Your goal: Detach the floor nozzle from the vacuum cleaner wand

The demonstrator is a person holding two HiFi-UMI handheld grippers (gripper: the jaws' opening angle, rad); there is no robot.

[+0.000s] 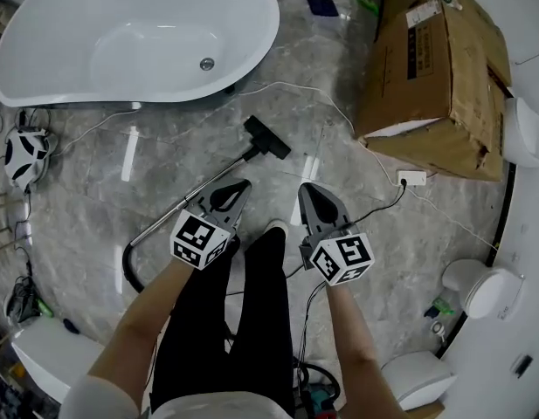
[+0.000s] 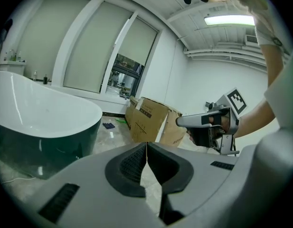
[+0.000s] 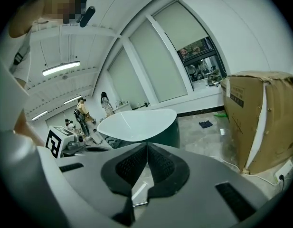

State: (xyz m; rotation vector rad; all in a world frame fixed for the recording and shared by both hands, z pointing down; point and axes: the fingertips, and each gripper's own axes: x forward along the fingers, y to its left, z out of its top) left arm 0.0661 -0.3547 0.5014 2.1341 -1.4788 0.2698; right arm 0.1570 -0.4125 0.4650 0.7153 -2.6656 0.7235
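The vacuum's black floor nozzle [image 1: 267,138] lies on the marble floor, joined to the metal wand [image 1: 199,195], which runs down-left to a black hose loop [image 1: 129,269]. My left gripper [image 1: 243,185] hangs over the wand just below the nozzle, jaws shut and empty. My right gripper [image 1: 306,188] is level with it, a little to the right of the wand, also shut with nothing held. In the left gripper view the closed jaws [image 2: 146,146] point toward the box, with the right gripper [image 2: 208,125] alongside. The right gripper view shows its closed jaws [image 3: 147,147] facing the bathtub.
A white bathtub [image 1: 138,33] stands at the far left and a large cardboard box [image 1: 439,68] at the far right. A white power strip [image 1: 411,178] with cables lies near the box. Toilets [image 1: 483,288] line the right wall. The person's black-trousered legs [image 1: 252,312] are below the grippers.
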